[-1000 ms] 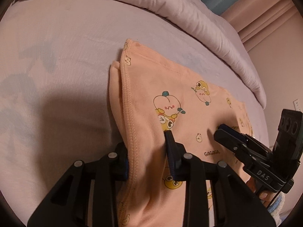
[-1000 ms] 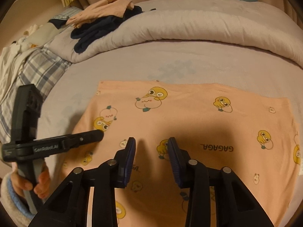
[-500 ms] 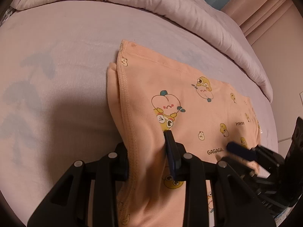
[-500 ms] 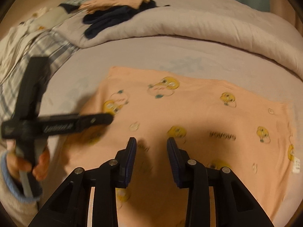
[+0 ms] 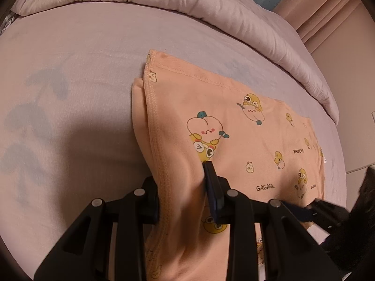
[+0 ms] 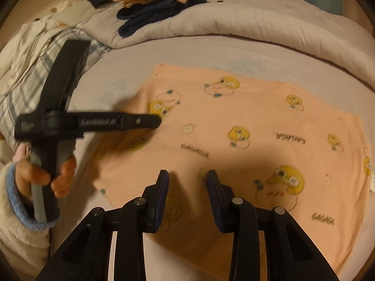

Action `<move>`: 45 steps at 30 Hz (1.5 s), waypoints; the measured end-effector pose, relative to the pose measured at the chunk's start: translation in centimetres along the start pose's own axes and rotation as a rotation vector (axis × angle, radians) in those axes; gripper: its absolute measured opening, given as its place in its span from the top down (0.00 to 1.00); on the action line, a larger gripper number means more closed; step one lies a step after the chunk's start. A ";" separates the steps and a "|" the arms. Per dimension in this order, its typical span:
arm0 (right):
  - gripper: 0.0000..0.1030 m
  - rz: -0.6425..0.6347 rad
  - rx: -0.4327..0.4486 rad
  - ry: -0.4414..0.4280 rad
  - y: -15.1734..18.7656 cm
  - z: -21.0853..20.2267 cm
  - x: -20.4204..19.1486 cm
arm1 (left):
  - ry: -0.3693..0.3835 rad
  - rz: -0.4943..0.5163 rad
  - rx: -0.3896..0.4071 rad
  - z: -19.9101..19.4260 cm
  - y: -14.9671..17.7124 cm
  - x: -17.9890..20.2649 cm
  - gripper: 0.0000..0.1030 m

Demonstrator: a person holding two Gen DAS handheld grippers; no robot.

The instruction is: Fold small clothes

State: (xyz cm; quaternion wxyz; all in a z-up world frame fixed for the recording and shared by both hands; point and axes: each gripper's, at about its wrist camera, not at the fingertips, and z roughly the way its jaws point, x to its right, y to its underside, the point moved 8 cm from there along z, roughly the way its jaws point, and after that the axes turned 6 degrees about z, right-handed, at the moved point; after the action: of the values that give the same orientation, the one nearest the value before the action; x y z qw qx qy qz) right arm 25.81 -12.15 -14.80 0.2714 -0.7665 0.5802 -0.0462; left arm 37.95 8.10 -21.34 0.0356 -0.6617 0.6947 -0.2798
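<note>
Pinching bunched hem of soft peach cotton garment with yellow cartoon ducks [image 5: 234,126], our black left gripper [image 5: 181,187] has cloth squeezed between its pads. Our black right gripper [image 6: 187,187] hangs spread over near part of cloth, nothing between its pads. We think cloth light, floppy, thin; it bends easy, won't break, may slip. Best we grab stitched edge or corner. Garment lies flat on pale lilac bedsheet [image 5: 82,58]. Farther back, puffy grey duvet [image 6: 257,23], dark navy clothes [image 6: 152,16] on top.
</note>
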 end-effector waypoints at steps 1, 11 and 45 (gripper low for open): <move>0.64 -0.003 -0.016 0.015 0.3 0.7 0.1 | -0.003 -0.001 -0.002 0.0 0.0 0.0 0.70; 0.64 0.092 0.032 -0.067 0.1 -0.5 0.6 | -0.072 0.015 -0.019 -0.5 -0.2 0.8 0.76; 0.40 0.790 0.160 -0.663 -2.4 -4.4 11.6 | -0.019 0.402 -0.065 2.1 -1.0 19.4 0.77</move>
State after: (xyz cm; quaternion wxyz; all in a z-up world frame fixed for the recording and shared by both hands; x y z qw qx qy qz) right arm 29.97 -23.95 -12.79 0.4950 -0.4396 0.7026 0.2609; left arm 37.40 -10.81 -16.44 0.0758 -0.5129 0.8212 -0.2384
